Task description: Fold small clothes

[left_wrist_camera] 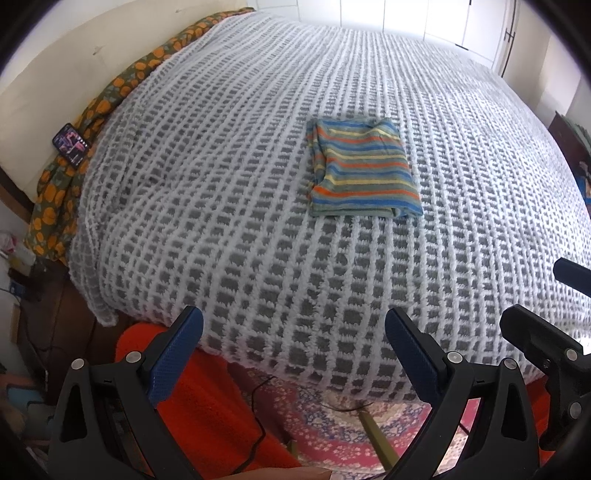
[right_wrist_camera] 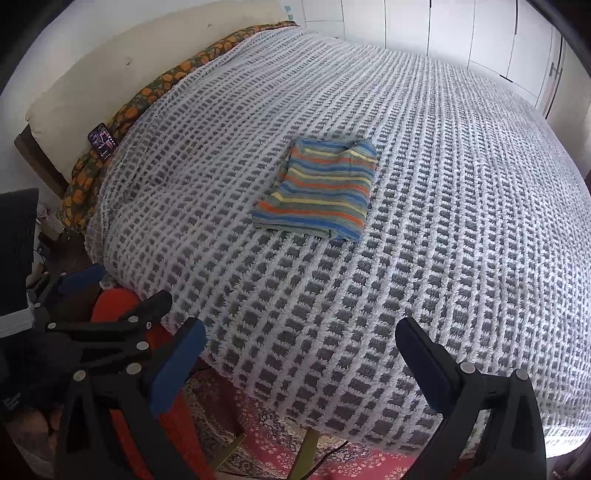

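Note:
A small striped garment point(left_wrist_camera: 364, 168), with blue, orange, yellow and grey stripes, lies folded into a rectangle on the grey-and-white knitted blanket point(left_wrist_camera: 258, 221). It also shows in the right wrist view point(right_wrist_camera: 319, 188). My left gripper point(left_wrist_camera: 293, 343) is open and empty, held back over the near edge of the bed, well short of the garment. My right gripper point(right_wrist_camera: 301, 350) is open and empty, also back at the near edge. The right gripper's fingers point(left_wrist_camera: 535, 339) show at the right of the left wrist view.
A phone point(left_wrist_camera: 71, 144) with a lit screen lies at the bed's left edge on an orange-patterned sheet point(left_wrist_camera: 107, 96). A cream headboard point(right_wrist_camera: 110, 62) stands at the left. An orange cushion point(left_wrist_camera: 207, 406) and patterned rug point(left_wrist_camera: 351, 435) lie below the bed. White wardrobe doors point(right_wrist_camera: 461, 33) stand behind.

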A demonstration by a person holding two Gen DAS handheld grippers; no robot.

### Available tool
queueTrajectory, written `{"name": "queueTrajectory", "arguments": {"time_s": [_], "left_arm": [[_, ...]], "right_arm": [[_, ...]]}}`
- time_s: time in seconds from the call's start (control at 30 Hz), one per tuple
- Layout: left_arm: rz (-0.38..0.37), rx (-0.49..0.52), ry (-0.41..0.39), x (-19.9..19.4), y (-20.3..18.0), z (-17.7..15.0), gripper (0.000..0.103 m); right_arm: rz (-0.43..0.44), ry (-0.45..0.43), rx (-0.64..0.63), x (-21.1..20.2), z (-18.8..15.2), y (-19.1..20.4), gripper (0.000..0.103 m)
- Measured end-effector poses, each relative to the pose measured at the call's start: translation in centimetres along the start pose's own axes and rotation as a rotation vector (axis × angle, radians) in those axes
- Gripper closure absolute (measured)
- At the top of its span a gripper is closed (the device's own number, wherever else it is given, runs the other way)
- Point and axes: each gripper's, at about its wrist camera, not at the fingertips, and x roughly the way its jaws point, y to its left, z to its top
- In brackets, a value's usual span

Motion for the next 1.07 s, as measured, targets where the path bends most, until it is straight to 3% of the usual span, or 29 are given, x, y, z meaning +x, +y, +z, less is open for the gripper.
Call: {"name": "queueTrajectory", "arguments": {"time_s": [1.07], "left_arm": [[0.005, 0.031, -0.029, -1.1, -0.5, 0.0, 0.004]], "right_arm": [[0.0, 0.019, 0.009, -0.5, -0.3, 0.8, 0.001]]}}
